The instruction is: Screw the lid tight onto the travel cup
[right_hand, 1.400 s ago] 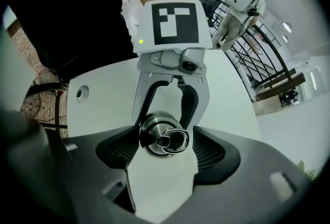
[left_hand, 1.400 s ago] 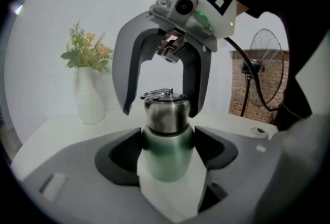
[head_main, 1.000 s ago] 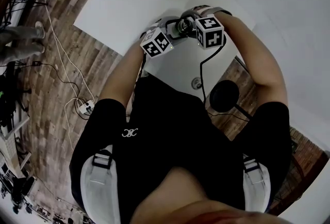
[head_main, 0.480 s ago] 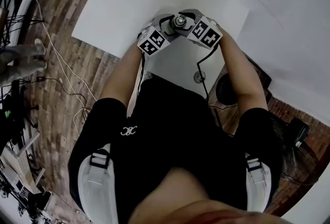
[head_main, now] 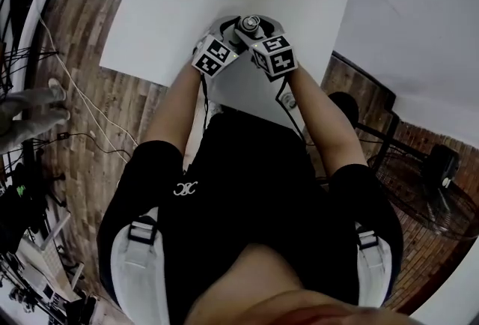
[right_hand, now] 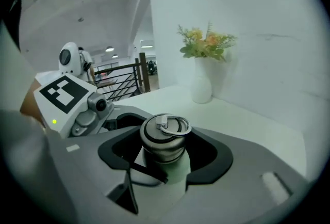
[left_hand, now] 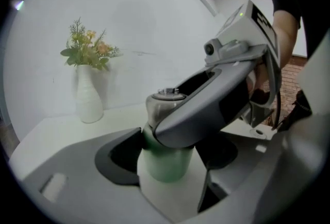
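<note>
Pale green travel cup (right_hand: 178,169) upright; steel lid (right_hand: 164,138) on, ring handle atop

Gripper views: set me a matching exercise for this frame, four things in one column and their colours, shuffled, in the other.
Things:
1. cup
2. lid
3. vase
4. flowers

Colours:
a. white
b. pale green
c. silvery metal, with a ring on top
d. yellow and orange, among green leaves

Pairs: 1-b, 2-c, 3-a, 4-d
</note>
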`<state>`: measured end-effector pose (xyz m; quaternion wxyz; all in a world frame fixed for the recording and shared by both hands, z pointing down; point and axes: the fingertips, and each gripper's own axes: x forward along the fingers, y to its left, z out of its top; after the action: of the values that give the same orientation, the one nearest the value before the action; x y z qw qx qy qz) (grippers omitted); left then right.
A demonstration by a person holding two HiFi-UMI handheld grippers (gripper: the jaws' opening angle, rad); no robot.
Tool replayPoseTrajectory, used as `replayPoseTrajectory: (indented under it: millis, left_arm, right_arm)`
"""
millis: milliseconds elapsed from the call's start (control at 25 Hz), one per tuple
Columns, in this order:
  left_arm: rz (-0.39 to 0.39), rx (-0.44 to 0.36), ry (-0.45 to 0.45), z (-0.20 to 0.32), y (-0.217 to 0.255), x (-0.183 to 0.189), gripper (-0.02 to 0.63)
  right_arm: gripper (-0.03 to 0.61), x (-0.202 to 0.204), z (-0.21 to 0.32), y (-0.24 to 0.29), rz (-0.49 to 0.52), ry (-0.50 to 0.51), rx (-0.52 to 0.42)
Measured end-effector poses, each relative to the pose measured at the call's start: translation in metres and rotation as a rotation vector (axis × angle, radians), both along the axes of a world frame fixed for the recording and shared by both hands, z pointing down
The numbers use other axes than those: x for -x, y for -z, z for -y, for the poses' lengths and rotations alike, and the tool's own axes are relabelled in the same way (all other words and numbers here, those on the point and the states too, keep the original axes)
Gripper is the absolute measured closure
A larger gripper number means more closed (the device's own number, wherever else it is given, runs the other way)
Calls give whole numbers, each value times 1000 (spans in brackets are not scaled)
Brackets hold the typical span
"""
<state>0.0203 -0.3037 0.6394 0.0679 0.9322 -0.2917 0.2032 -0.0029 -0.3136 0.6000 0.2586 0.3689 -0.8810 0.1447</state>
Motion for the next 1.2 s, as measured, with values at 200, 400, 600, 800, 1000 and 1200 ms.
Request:
replayPoseTrajectory:
  millis: [200, 400, 600, 800, 1000, 1200]
  left_arm:
    - [-1, 2, -7, -1, -1, -1, 239]
    - [-5, 2, -20, -4, 2, -1, 239]
    - [2, 4, -40, -2, -1, -2, 239]
    - [8, 7, -44, 1, -1, -5, 239]
    - [32, 3, -60, 5, -4, -10, 239]
    - [40, 2, -68, 1, -4, -9, 239]
  right_arm:
    - [308, -3, 0, 0, 29, -117, -47]
    - [289, -12, -12, 6, -160, 100, -86]
    - [284, -27, -28, 6, -578, 636, -204]
    - [285, -13, -25, 7, -807, 973, -228]
    - [287, 6, -22, -2, -868, 1110, -111]
    - [290, 0, -27, -14, -922, 1130, 130]
